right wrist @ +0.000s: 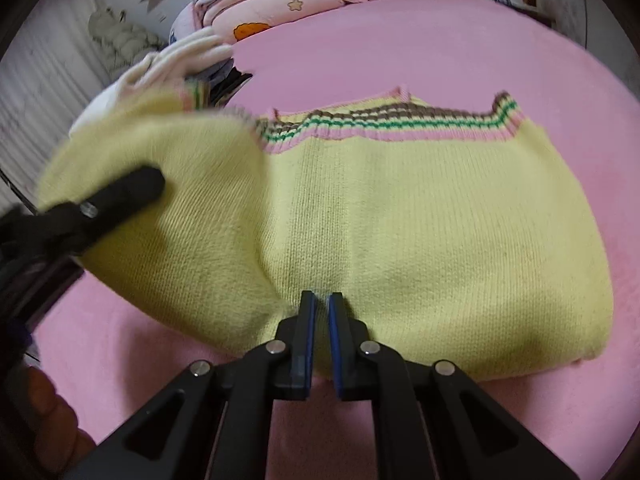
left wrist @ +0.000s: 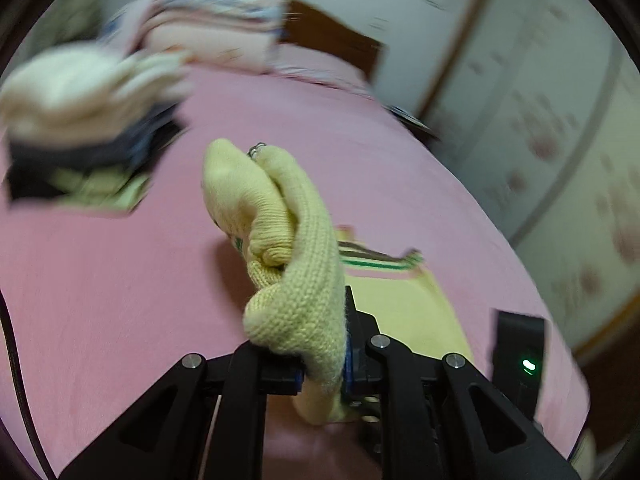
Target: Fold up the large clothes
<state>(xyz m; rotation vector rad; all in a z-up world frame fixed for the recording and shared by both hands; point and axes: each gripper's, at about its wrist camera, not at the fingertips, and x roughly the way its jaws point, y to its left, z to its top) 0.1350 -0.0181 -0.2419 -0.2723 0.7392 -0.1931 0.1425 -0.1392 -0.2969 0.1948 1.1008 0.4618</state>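
Right, both claws are clamped on the yellow knit sweater [right wrist: 400, 220], which lies on the pink bedspread [right wrist: 440, 48]. My left gripper [left wrist: 322, 372] is fully closed with a thick bunched roll of the knit squeezed between its blue pads; that fold rises up and away from the jaws, lifted clear of the bed. My right gripper [right wrist: 320, 340] is pinched down at the near edge of the sweater, pads almost touching, only a thin layer of knit between them. From the right wrist view the sweater body spreads flat across the bed, its striped hem [right wrist: 400, 122] in pink, green and brown running along the far edge. The left part of the sweater is raised and blurred, with the left claw's black finger lying across it at the left edge of that view. Far left sits a stack of folded clothes [left wrist: 80, 128], cream on top, dark under it. Beyond that, at the far end of the bed, a folded pink quilt [right wrist: 272, 8] with cartoon prints. Patterned wardrobe doors [left wrist: 560, 120] stand to the right.
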